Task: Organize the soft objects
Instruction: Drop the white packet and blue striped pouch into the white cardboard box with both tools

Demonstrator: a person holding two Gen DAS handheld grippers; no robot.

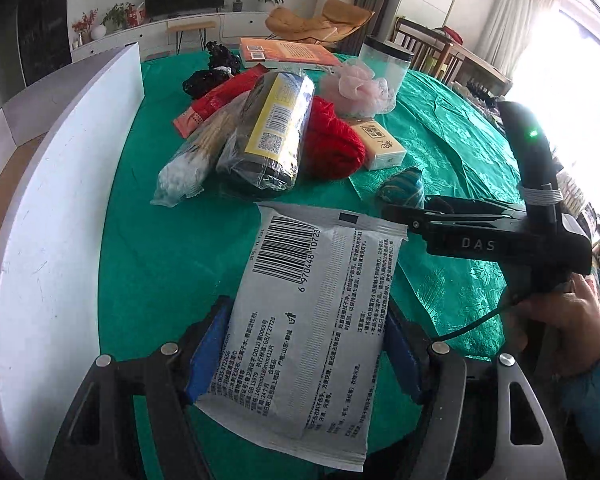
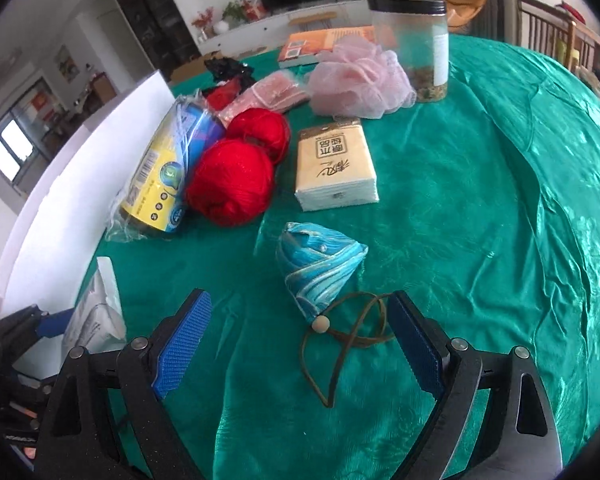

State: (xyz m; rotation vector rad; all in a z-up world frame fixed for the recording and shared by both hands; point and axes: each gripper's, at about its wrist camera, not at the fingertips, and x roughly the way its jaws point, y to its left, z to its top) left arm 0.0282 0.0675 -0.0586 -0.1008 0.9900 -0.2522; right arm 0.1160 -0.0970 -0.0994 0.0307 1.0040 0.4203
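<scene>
Left gripper point(image 1: 306, 354) clamps the wipes packet point(image 1: 312, 316), lower centre of its view.
Only the right view shows the right gripper point(image 2: 300, 336) spread wide around the blue pouch point(image 2: 318, 270), mid-frame.

- The tablecloth point(image 2: 480, 208) shows as shiny green satin cloth, creased.
- Glossy grey plastic film wraps the wipes pack point(image 1: 312, 320).
- The yarn balls point(image 2: 232, 180) look like soft red fibre with a slight sheen.
- At twelve o'clock, the bath pouf point(image 2: 360, 80) is pink mesh.
- Blue finger pads point(image 2: 184, 344) have a rough ribbed texture.
- The jar point(image 2: 416, 48) is clear plastic.
</scene>
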